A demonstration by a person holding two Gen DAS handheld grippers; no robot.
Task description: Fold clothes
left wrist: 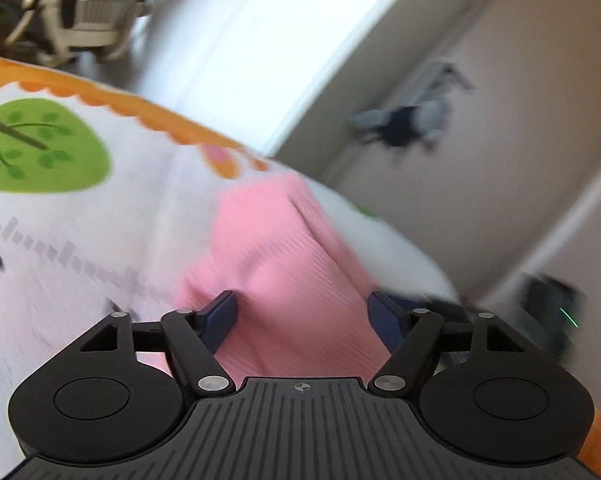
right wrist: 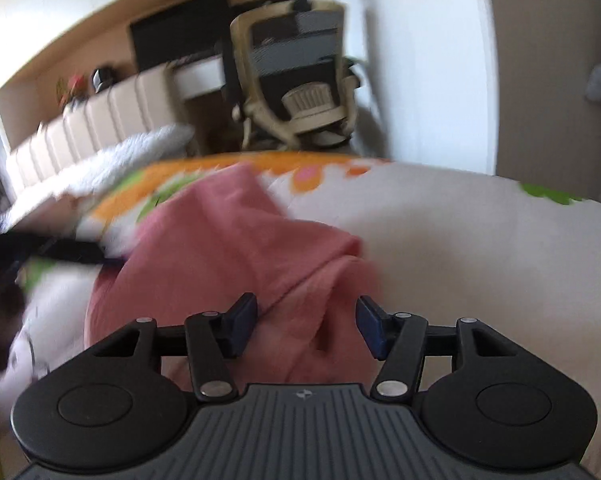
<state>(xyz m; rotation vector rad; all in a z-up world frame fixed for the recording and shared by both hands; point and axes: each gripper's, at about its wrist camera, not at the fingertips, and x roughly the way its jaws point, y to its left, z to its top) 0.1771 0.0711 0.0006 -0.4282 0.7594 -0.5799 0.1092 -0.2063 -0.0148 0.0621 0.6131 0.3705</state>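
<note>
Bedroom blurred by motion; office chair seen beyond bed. White bedsheet printed with orange border and green tree. Pink ribbed garment bunched on sheet, thick fold raised along its middle, edges loosely layered. Left gripper spread wide, pink cloth between blue pads, unclamped. Right gripper likewise spread over garment's near edge

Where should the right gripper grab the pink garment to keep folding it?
Probably the raised folded edge of the pink garment, just ahead of the open right gripper. Come in low from the near side: that ridge stands above the sheet, so the fingers can straddle it.
</note>
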